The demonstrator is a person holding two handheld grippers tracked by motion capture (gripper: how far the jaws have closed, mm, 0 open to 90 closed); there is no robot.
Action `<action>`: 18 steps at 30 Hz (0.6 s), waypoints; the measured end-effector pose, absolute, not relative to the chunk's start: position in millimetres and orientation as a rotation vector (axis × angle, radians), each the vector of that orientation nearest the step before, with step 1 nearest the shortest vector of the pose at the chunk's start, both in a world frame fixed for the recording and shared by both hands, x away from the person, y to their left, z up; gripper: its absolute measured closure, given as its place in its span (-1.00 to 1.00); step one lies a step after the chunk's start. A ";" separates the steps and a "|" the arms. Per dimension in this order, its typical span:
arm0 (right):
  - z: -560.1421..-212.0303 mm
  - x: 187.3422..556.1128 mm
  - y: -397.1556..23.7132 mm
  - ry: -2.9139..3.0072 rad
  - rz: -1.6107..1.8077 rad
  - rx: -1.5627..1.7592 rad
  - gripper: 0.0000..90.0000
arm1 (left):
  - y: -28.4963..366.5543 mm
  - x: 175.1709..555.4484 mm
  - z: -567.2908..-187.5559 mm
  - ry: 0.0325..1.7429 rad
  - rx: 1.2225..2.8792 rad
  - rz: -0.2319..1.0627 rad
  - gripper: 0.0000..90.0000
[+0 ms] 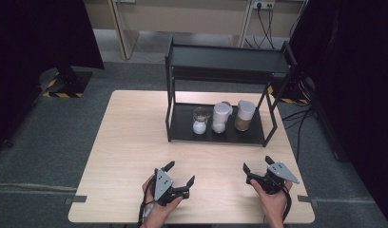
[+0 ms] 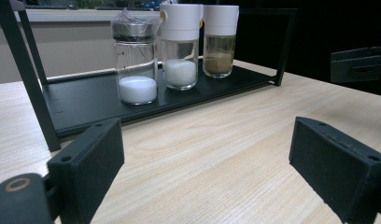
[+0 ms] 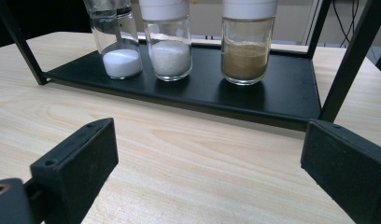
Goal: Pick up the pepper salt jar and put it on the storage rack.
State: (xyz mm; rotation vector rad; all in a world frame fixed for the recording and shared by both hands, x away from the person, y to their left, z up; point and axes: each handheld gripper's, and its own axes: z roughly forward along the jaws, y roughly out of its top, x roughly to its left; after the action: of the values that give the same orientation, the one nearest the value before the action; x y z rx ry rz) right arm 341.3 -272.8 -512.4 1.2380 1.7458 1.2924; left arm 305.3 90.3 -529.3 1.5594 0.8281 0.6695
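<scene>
The table (image 1: 130, 142) carries a black rack (image 1: 225, 59) at its far side, likely for storage. On its lower shelf (image 2: 86, 100) stand 3 jars (image 1: 220, 118) in a row. Near the front edge, left gripper (image 1: 178, 178) and right gripper (image 1: 258, 166) hover, jaws spread and empty, apparently ready to reach.

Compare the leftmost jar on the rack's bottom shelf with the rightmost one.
The leftmost jar holds white powder; the rightmost jar holds brown powder. The leftmost has a dark collar with a crinkled clear top; the rightmost has a tall white cap. Both are clear glass, upright on the black shelf.
</scene>
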 end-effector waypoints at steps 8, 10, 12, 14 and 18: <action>-515.0 336.1 -275.8 1.746 1.287 1.240 -0.91 | 90.5 305.3 -529.3 0.829 1.558 0.670 -0.79; -516.3 335.0 -276.8 1.744 1.287 1.243 -0.91 | 90.4 305.2 -529.3 0.828 1.559 0.671 -0.78; -517.2 334.0 -277.6 1.742 1.286 1.245 -0.91 | 90.5 305.2 -529.3 0.829 1.558 0.670 -0.78; -517.7 333.0 -278.3 1.743 1.284 1.246 -0.91 | 90.5 305.2 -529.3 0.829 1.557 0.670 -0.78; -518.1 331.6 -281.1 1.740 1.282 1.247 -0.91 | 90.4 305.3 -529.3 0.830 1.558 0.670 -0.78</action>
State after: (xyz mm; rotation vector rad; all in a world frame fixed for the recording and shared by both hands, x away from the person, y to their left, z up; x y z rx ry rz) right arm 331.6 -281.1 -518.1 1.2471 1.7401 1.2822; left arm 305.3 90.4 -529.3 1.5584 0.8296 0.6700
